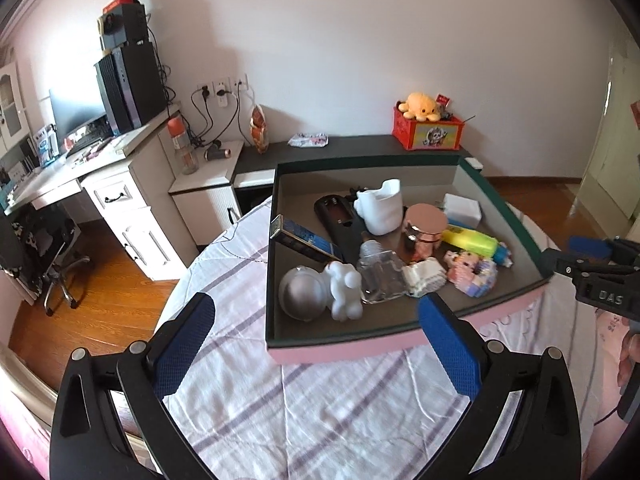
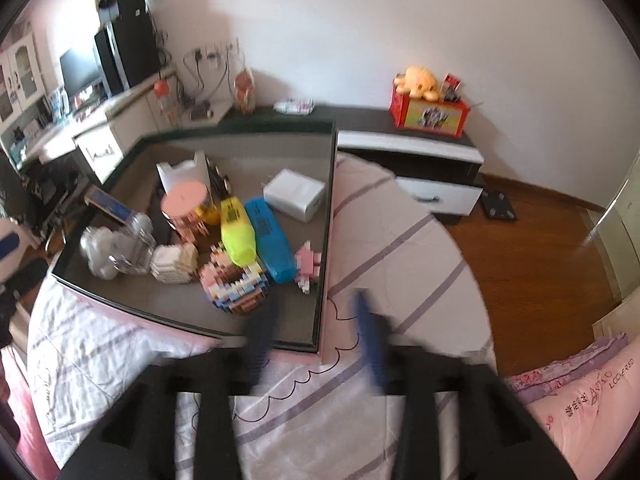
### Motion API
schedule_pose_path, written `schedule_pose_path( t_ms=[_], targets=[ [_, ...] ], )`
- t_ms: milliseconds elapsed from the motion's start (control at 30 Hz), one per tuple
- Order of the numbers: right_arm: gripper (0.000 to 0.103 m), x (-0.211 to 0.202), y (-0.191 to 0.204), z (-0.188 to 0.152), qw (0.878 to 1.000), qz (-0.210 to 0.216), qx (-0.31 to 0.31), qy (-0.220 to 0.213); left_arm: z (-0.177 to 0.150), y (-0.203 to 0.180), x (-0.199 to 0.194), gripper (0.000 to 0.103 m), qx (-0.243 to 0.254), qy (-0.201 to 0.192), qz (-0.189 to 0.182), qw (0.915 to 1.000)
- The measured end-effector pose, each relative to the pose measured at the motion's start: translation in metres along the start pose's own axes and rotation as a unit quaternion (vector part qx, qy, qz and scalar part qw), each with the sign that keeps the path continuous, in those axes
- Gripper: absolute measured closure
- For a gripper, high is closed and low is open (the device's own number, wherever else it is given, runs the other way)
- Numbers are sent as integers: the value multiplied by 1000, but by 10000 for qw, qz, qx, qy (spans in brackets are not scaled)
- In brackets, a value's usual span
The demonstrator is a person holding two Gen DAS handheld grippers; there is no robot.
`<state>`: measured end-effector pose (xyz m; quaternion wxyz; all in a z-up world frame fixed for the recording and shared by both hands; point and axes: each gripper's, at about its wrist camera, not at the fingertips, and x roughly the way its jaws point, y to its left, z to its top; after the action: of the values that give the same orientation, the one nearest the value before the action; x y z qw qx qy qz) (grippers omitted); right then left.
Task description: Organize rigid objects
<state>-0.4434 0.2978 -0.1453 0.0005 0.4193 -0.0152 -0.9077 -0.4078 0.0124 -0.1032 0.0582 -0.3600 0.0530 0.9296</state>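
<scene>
- Rigid objects gathered in a shallow box (image 1: pixel 400 334) with pink outer wall and dark rim, resting on a striped bed sheet (image 1: pixel 320 400); seen from the left wrist, mostly toward 12 to 1 o'clock of the left gripper (image 1: pixel 316 344).
- Left gripper wide open, nothing between the blue pads, hovering before the near wall of the box.
- Right gripper (image 2: pixel 316 320) blurred, jaws apart and empty, above the near corner of the box at 12 o'clock.
- Clear glass bottle (image 1: pixel 378 276) lying in the pile: probably fragile and slippery; better taken across the body, gently.
- Yellow highlighter (image 2: pixel 238 232) and blue case (image 2: pixel 268 240) side by side, touching: light, stiff, smooth; grip across the short width.
- Block-built figures (image 2: pixel 236 284): light but likely to break apart; hold at the broad flat sides, little pressure.
- White mug (image 1: pixel 380 208) at the far side: stiff, maybe ceramic, heavier; take at the rim wall.
- Silver round object (image 1: pixel 300 292) beside a white lumpy figure (image 1: pixel 344 290): curved, apt to slip.
</scene>
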Motion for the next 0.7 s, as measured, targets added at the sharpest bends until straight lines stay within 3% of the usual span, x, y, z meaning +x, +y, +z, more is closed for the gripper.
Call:
schedule_pose_path(
  t_ms=[133, 200, 333, 367, 433, 700],
  targets=[
    [31, -33, 9, -4, 9991, 223, -56, -360, -5, -4, -20, 0, -24, -127, -52, 9999],
    [18, -48, 16, -7, 9982, 255, -102, -525, -7, -7, -32, 0, -7, -217, -38, 9998],
    [12, -78, 28, -19, 9952, 469, -130, -854, -15, -9, -55, 0, 4, -377, -120, 9992],
    [0, -85, 31, -24, 9941, 528, -178, -934, -17, -8, -60, 0, -17, -409, -180, 9990],
    [0, -96, 41, -33, 9923, 592, -315, -1044, -23, -6, -70, 0, -93, -458, -403, 9981],
    [0, -124, 69, -64, 9885, 684, -534, -1235, -47, -7, -112, 0, -130, -725, -454, 9962]
  ],
)
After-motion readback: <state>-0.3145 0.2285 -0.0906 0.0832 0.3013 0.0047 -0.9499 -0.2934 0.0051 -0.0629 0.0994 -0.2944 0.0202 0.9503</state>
